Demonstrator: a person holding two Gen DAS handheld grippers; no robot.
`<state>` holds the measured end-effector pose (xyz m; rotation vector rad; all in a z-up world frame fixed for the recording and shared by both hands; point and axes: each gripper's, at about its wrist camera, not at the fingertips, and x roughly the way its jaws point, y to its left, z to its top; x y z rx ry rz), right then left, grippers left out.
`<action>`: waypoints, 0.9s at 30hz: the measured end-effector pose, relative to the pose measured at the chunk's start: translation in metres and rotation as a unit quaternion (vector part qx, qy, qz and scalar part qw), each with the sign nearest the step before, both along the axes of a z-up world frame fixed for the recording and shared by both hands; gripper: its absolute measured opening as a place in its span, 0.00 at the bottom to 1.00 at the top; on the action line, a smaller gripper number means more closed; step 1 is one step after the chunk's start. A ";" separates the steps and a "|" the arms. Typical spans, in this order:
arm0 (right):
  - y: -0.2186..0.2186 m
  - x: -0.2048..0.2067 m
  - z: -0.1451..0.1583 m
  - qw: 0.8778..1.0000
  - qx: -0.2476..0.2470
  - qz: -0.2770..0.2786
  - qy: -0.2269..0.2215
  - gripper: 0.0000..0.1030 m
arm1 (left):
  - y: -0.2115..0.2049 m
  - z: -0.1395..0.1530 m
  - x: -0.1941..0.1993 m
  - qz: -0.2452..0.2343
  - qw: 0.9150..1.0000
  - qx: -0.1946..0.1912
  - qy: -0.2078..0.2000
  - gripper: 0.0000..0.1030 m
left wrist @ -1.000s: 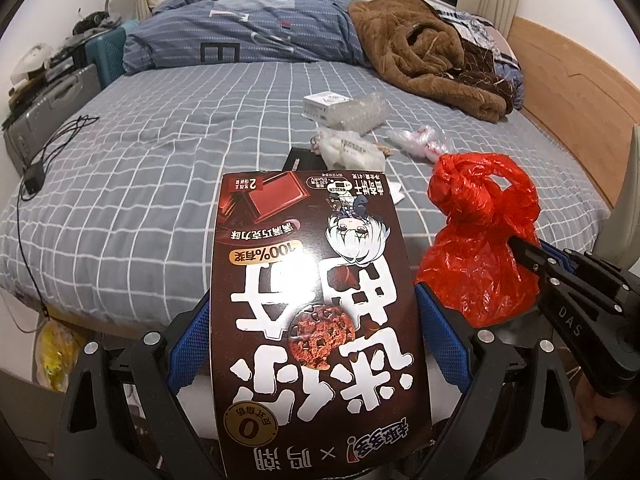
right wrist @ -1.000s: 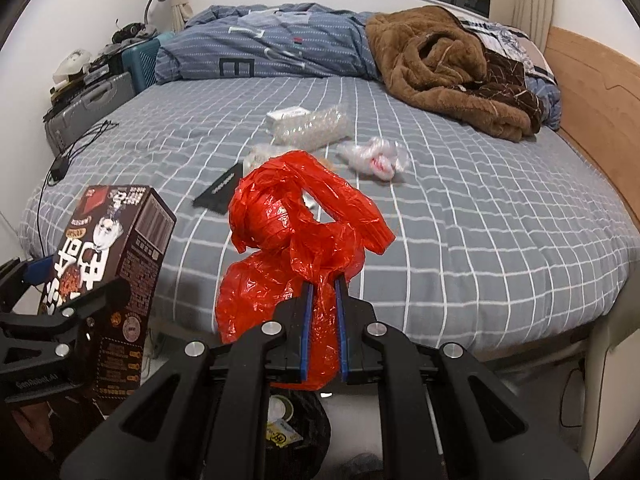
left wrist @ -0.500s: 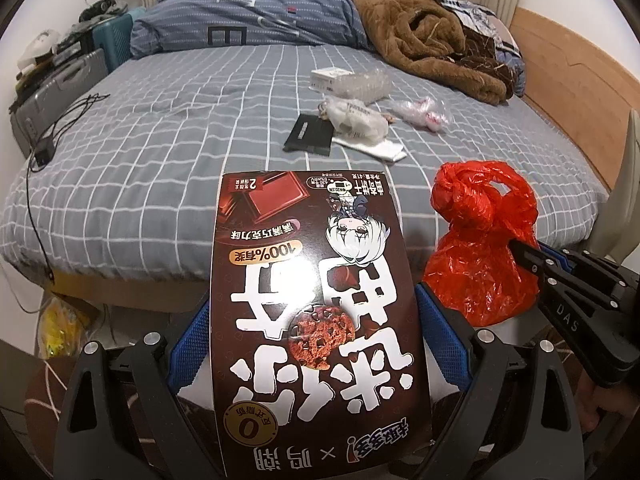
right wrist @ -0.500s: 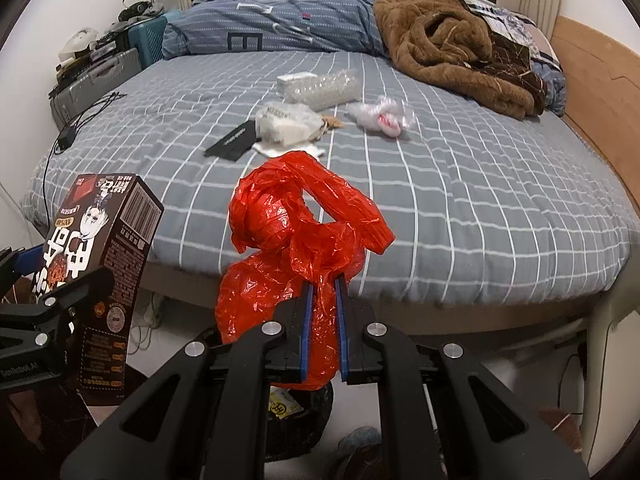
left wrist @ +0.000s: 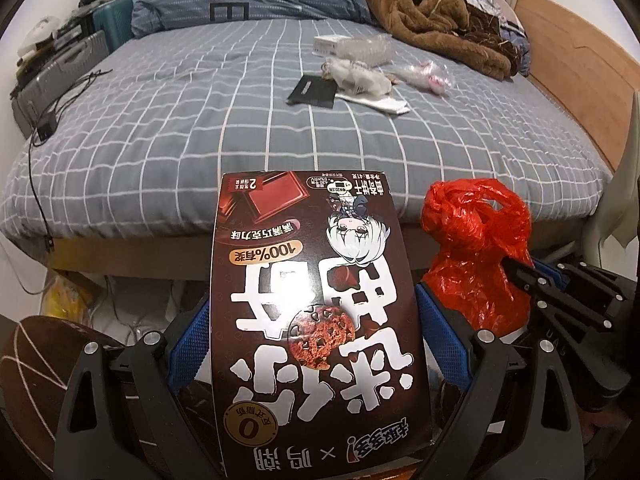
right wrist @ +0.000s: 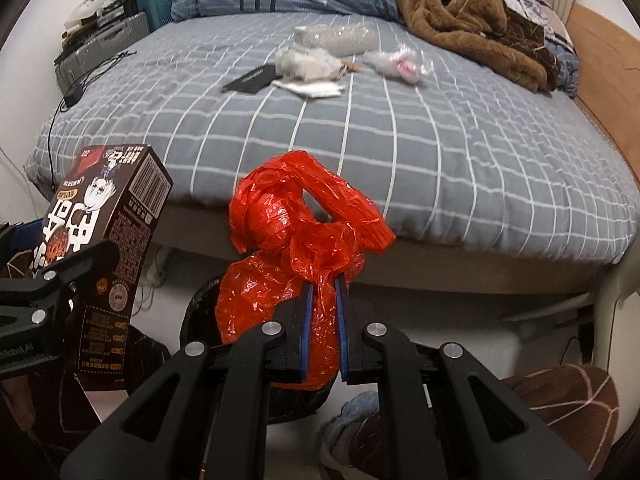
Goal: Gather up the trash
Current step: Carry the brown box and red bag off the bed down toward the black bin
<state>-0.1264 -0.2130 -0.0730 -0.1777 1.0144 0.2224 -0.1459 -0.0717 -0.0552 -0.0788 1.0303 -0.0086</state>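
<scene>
Left gripper (left wrist: 312,344) clamped a tall dark-brown cardboard cookie box (left wrist: 316,308) between its blue pads. Right gripper (right wrist: 322,300) pinched a crumpled red plastic bag (right wrist: 296,248), held off the bed's edge above a black bin (right wrist: 200,312). Wrappers (right wrist: 316,64) lay on the grey checked bedspread (right wrist: 440,140) beyond.

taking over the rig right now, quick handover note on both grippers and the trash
Left gripper: shut on the brown cookie box, held off the bed's foot edge.
Right gripper: shut on the red plastic bag, hanging above a dark bin on the floor.
Done: both items lifted clear of the bed.
Left: drop both, probably into that bin; then clear the black packet, white tissue, white wrapper, clear bottle and pink-and-clear wrapper on the bed.
</scene>
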 end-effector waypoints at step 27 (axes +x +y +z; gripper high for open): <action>0.018 0.022 -0.072 0.995 -0.020 0.011 0.097 0.09 | 0.004 -0.065 0.030 0.001 0.998 0.001 0.068 0.88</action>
